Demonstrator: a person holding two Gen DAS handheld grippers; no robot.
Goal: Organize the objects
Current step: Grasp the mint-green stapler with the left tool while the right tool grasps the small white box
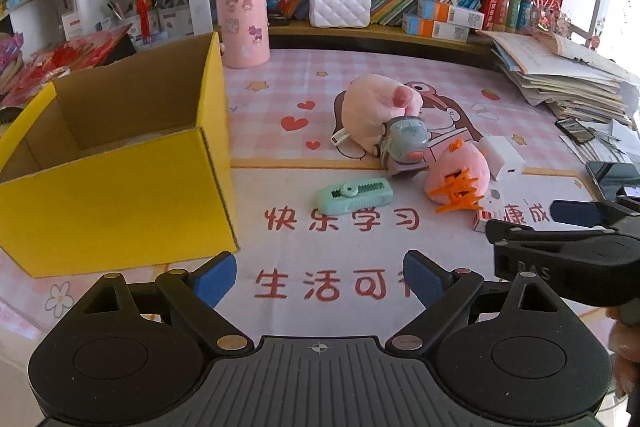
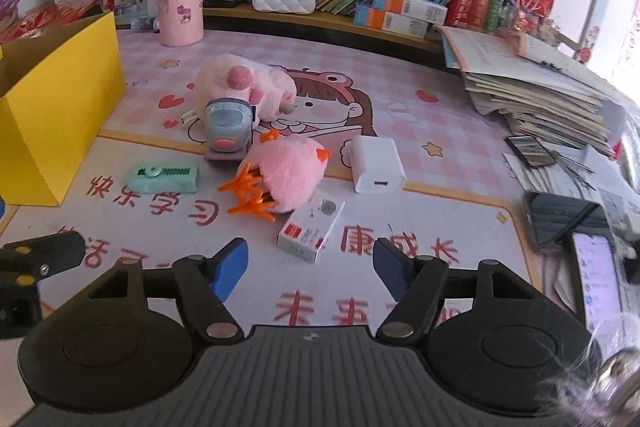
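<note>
Two grippers are held low over the near edge of the desk mat, nothing between either pair of pads. The left gripper has its jaws set wide apart; the right gripper shows jaws apart too, somewhat narrower, empty.

Nearest the right gripper lies a small white carton, touching the pink chick plush. A clean pick is judged best made across the carton's narrow sides, clear of the chick's orange feet.

Further in: mint green cutter near the box, white charger to the right, grey toy car resting against the larger pink plush.

The yellow box stands at the mat's left edge, open-topped. What can be seen of its interior looks bare; the floor is largely hidden. A pink tin stands at the far edge, contents unseen.
</note>
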